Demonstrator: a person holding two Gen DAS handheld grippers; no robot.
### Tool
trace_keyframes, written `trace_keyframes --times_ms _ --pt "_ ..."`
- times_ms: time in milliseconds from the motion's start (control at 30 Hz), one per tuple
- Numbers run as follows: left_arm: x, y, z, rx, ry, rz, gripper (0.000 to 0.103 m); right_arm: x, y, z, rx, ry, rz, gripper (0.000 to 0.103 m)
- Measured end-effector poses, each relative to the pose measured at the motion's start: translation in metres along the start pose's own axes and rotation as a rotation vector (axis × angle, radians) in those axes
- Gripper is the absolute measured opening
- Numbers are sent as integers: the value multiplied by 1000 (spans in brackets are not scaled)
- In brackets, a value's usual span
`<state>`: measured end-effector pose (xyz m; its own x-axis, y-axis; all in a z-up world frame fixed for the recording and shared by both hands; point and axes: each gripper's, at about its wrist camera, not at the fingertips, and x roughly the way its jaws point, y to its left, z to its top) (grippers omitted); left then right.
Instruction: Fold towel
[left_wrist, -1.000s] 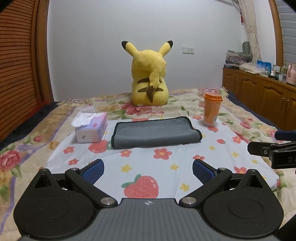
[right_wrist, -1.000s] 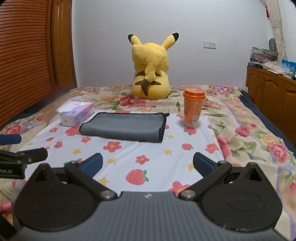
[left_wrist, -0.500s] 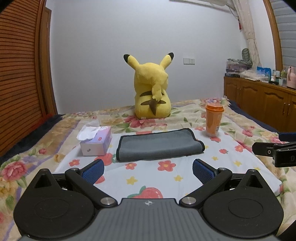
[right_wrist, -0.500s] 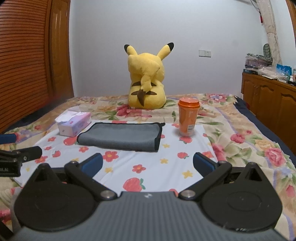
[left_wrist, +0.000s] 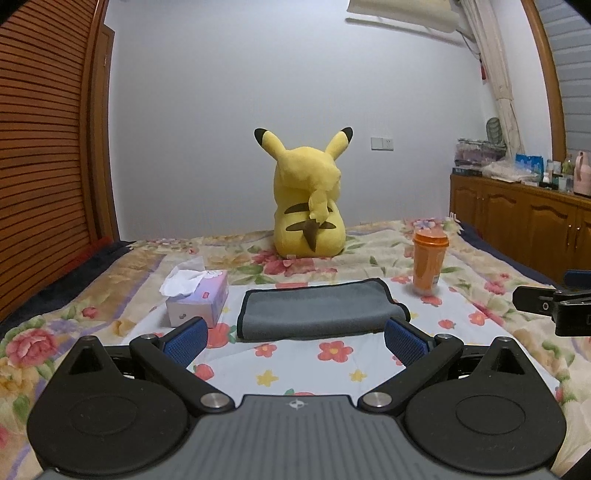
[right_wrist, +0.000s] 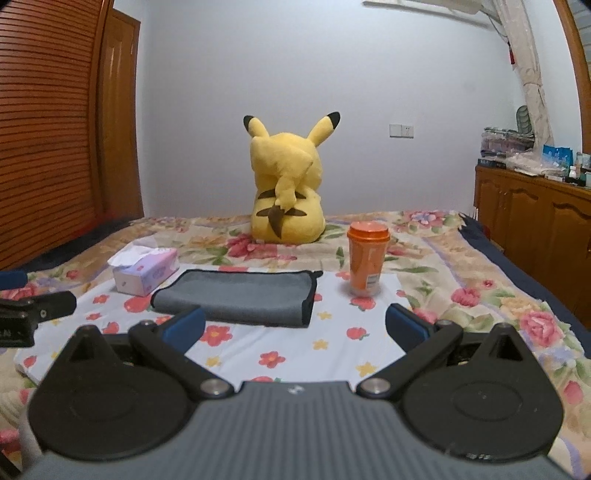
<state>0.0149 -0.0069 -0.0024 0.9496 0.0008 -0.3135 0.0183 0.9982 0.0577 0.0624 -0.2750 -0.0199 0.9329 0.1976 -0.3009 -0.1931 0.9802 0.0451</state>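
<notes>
A grey towel (left_wrist: 317, 310) with a dark edge lies folded flat on the white flowered sheet (left_wrist: 306, 365); it also shows in the right wrist view (right_wrist: 243, 299). My left gripper (left_wrist: 295, 341) is open and empty, held back from the towel's near edge. My right gripper (right_wrist: 295, 326) is open and empty, also short of the towel. The right gripper shows at the right edge of the left wrist view (left_wrist: 554, 302), and the left gripper at the left edge of the right wrist view (right_wrist: 29, 314).
A tissue box (left_wrist: 197, 299) stands left of the towel and an orange cup (left_wrist: 428, 264) to its right. A yellow plush toy (left_wrist: 308, 206) sits behind. A wooden cabinet (left_wrist: 524, 221) lines the right wall, a slatted wooden wall (left_wrist: 44, 147) the left.
Both grippers have tilted up and drawn back, so the towel sits lower and smaller in both views. The towel has not moved. Both grippers stay open.
</notes>
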Motion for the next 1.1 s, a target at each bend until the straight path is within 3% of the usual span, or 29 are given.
trace_keyframes --times_ms 1100 --pt "0 8 1 -16 -5 12 103 -3 -1 1 6 -33 -16 103"
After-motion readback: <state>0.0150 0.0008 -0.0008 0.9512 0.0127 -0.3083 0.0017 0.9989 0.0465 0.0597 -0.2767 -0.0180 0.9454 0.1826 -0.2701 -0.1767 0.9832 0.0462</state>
